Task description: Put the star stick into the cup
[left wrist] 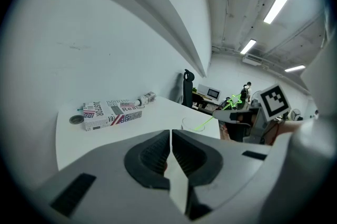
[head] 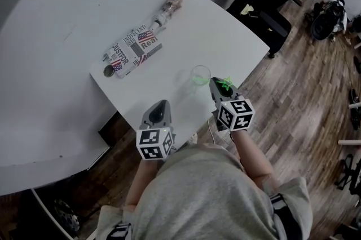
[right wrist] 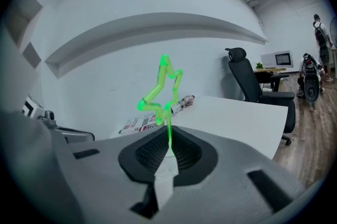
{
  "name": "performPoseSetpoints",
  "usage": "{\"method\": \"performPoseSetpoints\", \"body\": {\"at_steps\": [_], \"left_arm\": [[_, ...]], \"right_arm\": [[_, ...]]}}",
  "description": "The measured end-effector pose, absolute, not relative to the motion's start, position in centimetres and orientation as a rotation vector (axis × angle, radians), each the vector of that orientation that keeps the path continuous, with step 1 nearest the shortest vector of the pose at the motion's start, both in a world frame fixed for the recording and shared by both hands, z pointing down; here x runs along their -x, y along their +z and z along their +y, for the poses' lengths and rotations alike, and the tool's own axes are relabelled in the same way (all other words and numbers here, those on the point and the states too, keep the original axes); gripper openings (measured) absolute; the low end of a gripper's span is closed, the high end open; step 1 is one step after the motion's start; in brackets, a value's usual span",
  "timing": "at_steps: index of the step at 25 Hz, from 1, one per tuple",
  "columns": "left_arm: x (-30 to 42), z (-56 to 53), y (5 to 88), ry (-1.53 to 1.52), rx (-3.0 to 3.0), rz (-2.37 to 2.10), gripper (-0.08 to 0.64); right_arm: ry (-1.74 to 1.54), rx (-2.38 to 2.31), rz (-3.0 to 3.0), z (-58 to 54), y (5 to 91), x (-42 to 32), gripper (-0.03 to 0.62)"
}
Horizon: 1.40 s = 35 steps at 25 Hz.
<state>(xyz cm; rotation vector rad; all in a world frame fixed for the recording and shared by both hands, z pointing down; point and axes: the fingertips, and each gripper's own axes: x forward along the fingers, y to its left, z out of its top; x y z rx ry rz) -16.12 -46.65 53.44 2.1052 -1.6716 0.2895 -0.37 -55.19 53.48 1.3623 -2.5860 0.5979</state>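
Gleams translucent, glossy green along the plastic-looking star stick (right wrist: 162, 89), set against ribbed matt dark pads (right wrist: 150, 153) and smooth grey plastic of the right gripper (right wrist: 169, 148). Reads clear and shiny at the cup (head: 199, 75), matt smooth white across the table (head: 237, 36). Looks like printed card on the box (head: 134, 50), grained wood on the floor (head: 299, 103).

White tabletop (head: 225, 41), rounded corners, standing on wood-plank floor (head: 304, 98). Upright clear cup (head: 199, 74) at 5 o'clock, near the front edge. Newsprint-and-flag box (head: 134, 48) lies flat at 9 o'clock. Small bottle (head: 168, 8) on its side at 11, just beside the box's far end. Round dark cap (head: 108, 70) at 8, by its near end.
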Motion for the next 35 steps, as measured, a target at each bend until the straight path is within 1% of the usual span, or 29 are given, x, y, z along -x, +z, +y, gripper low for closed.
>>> {"method": "performPoseSetpoints", "body": {"at_steps": [19, 25, 35], "left_arm": [[15.3, -46.9, 53.4, 0.311, -2.123, -1.664, 0.014], [15.0, -46.6, 53.1, 0.307, -2.128, -1.662, 0.014], [15.3, -44.8, 52.6, 0.295, -2.135, -1.662, 0.014]], "right_arm": [[0.644, -1.381, -2.531, -56.2, 55.5, -0.4, 0.017], [0.656, -1.375, -2.524, -55.8, 55.7, -0.6, 0.064], [0.661, -1.419, -2.508, -53.9, 55.3, -1.3, 0.077]]}}
